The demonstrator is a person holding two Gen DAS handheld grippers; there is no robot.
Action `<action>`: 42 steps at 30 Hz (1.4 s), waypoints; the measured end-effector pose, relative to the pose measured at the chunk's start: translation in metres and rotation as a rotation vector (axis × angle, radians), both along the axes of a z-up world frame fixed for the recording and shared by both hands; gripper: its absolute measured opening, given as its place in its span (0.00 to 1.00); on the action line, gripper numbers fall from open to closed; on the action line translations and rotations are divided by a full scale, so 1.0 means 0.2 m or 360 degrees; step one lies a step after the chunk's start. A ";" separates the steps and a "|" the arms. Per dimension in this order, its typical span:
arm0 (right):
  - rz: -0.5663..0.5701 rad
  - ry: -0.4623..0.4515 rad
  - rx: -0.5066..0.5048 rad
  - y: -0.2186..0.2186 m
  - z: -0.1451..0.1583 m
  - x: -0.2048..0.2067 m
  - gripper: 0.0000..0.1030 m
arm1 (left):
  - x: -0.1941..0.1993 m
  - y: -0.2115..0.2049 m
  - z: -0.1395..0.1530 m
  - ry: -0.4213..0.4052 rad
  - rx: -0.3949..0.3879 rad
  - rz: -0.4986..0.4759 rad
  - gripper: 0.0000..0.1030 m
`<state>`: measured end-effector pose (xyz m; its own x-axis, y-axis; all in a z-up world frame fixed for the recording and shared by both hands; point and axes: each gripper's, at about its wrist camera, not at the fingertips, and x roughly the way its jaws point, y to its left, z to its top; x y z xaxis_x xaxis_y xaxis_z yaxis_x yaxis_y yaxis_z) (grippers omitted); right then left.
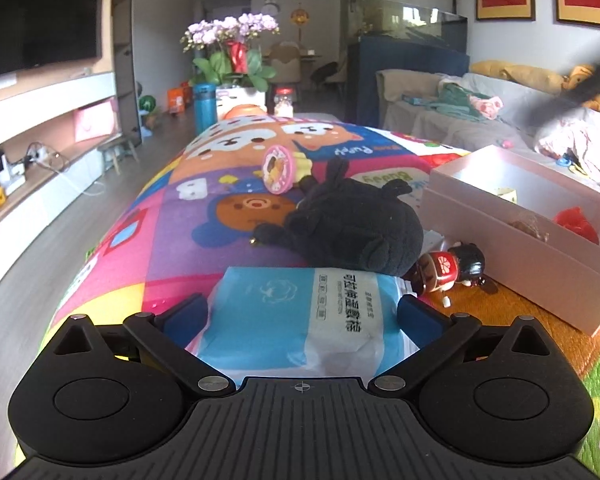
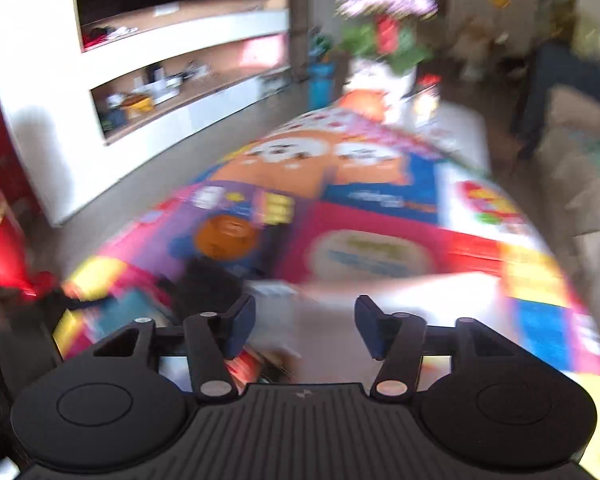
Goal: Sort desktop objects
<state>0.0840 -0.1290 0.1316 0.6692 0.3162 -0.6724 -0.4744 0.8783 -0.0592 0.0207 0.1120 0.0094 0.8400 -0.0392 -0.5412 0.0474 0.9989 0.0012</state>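
Observation:
In the left wrist view my left gripper (image 1: 302, 312) has its blue pads on both sides of a blue and white tissue pack (image 1: 300, 316) lying on the colourful mat (image 1: 172, 232). A black plush toy (image 1: 356, 224) lies just beyond the pack, with a small red and black doll (image 1: 448, 268) to its right and a pink round toy (image 1: 278, 168) farther back. An open pink box (image 1: 520, 216) holding small items stands at the right. The right wrist view is blurred; my right gripper (image 2: 305, 326) is open and empty above the box's pale edge (image 2: 380, 288).
A flower pot (image 1: 232, 60), a blue bottle (image 1: 205, 106) and a jar (image 1: 284, 102) stand at the mat's far end. A TV cabinet (image 1: 40, 132) runs along the left and a sofa (image 1: 480, 116) with clothes along the right. A red object (image 2: 0, 248) shows at the left in the right wrist view.

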 end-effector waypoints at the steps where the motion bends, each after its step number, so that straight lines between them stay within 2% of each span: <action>1: -0.0055 0.0013 -0.0002 -0.07 -0.02 -0.06 0.73 | 0.01 -0.01 0.00 0.0003 -0.0001 0.0011 1.00; 2: -0.0079 0.0083 0.0026 -0.13 -0.05 -0.09 0.78 | 0.02 -0.02 0.00 0.0007 -0.0003 0.0019 1.00; 5: -0.0079 0.0348 0.0172 -0.26 -0.20 -0.19 0.78 | 0.05 -0.06 0.00 0.0019 -0.0040 0.0004 1.00; 6: -0.0074 0.0376 0.0186 -0.26 -0.24 -0.20 0.80 | 0.05 -0.07 0.01 0.0024 -0.0048 -0.0004 1.00; 8: -0.0067 0.0399 0.0203 -0.23 -0.30 -0.20 0.81 | 0.05 -0.09 0.02 0.0030 -0.0051 -0.0021 1.00; 11: 0.0011 0.0407 0.0321 -0.16 -0.35 -0.15 0.81 | 0.02 -0.07 0.04 0.0027 -0.0070 -0.0035 1.00; 15: 0.0092 0.0330 0.0450 0.00 -0.40 -0.02 0.81 | -0.01 -0.05 0.07 0.0031 -0.0032 -0.0025 1.00; 17: 0.0121 0.0266 0.0423 0.08 -0.42 0.02 0.80 | -0.03 -0.05 0.06 0.0050 -0.0012 -0.0025 1.00; 19: 0.0180 0.0169 0.0312 0.18 -0.46 0.00 0.77 | -0.05 -0.03 0.06 0.0064 -0.0004 -0.0027 1.00; 21: 0.0245 0.0106 0.0194 0.26 -0.49 -0.04 0.65 | -0.08 -0.02 0.06 0.0068 0.0002 -0.0017 1.00; 22: 0.0270 0.0106 0.0154 0.28 -0.50 -0.05 0.60 | -0.08 -0.01 0.07 0.0070 0.0000 -0.0007 1.00; 24: 0.0286 0.0138 0.0109 0.31 -0.54 -0.05 0.44 | -0.09 0.01 0.07 0.0075 -0.0004 0.0017 1.00; 25: 0.0282 0.0160 0.0092 0.30 -0.56 -0.05 0.39 | -0.09 0.01 0.07 0.0080 -0.0005 0.0026 1.00; 26: 0.0277 0.0182 0.0087 0.29 -0.58 -0.05 0.32 | -0.09 0.01 0.07 0.0084 -0.0004 0.0030 1.00; 27: 0.0266 0.0190 0.0096 0.26 -0.58 -0.06 0.31 | -0.09 0.01 0.08 0.0087 -0.0002 0.0027 1.00; 32: 0.0165 0.0171 0.0114 0.03 -0.55 -0.18 0.30 | -0.08 -0.02 0.06 0.0107 0.0037 0.0011 1.00; 37: -0.0045 0.0172 0.0151 -0.24 -0.56 -0.26 0.30 | -0.04 -0.08 0.04 0.0140 0.0054 0.0012 1.00; 40: -0.0163 0.0168 0.0217 -0.35 -0.58 -0.28 0.31 | -0.05 -0.15 0.05 0.0200 -0.0055 -0.0116 1.00; 42: -0.0209 0.0167 0.0270 -0.39 -0.60 -0.29 0.37 | -0.09 -0.21 0.06 0.0255 -0.0149 -0.0291 1.00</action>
